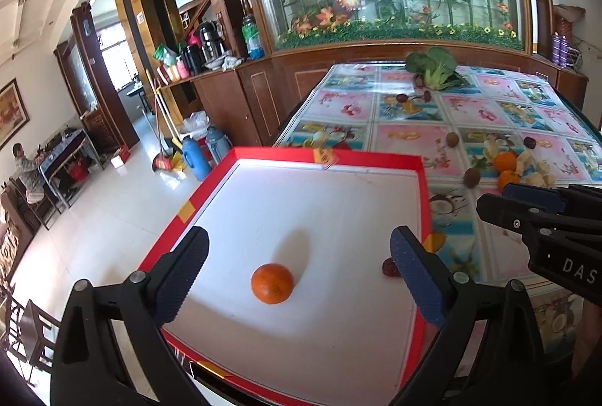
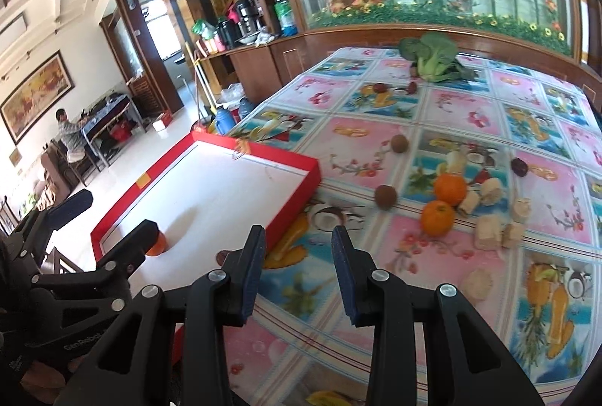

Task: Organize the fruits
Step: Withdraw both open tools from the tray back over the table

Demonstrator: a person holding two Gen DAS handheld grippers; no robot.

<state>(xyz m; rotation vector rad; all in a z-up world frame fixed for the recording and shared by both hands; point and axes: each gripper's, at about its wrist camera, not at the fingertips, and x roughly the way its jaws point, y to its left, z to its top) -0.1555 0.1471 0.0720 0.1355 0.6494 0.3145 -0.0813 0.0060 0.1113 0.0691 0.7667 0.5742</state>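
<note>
A red-rimmed white tray (image 1: 376,157) sits at the table's left corner. An orange (image 1: 272,283) lies loose on its floor, with a small dark red fruit (image 1: 389,266) near the tray's right wall. My left gripper (image 1: 300,236) hangs open above the orange, touching neither fruit. My right gripper (image 2: 298,236) is open over the tablecloth just right of the tray (image 2: 286,157), nothing between its fingers. On the cloth lie two oranges (image 2: 449,188), two brown kiwis (image 2: 386,196), a dark plum (image 2: 519,167) and several peeled banana pieces (image 2: 489,236).
Leafy greens (image 2: 432,58) and two more small dark fruits (image 2: 380,88) lie at the table's far end, by a wooden cabinet with a glass flower display. The floor drops off left of the tray. A person (image 2: 67,131) sits at a far desk.
</note>
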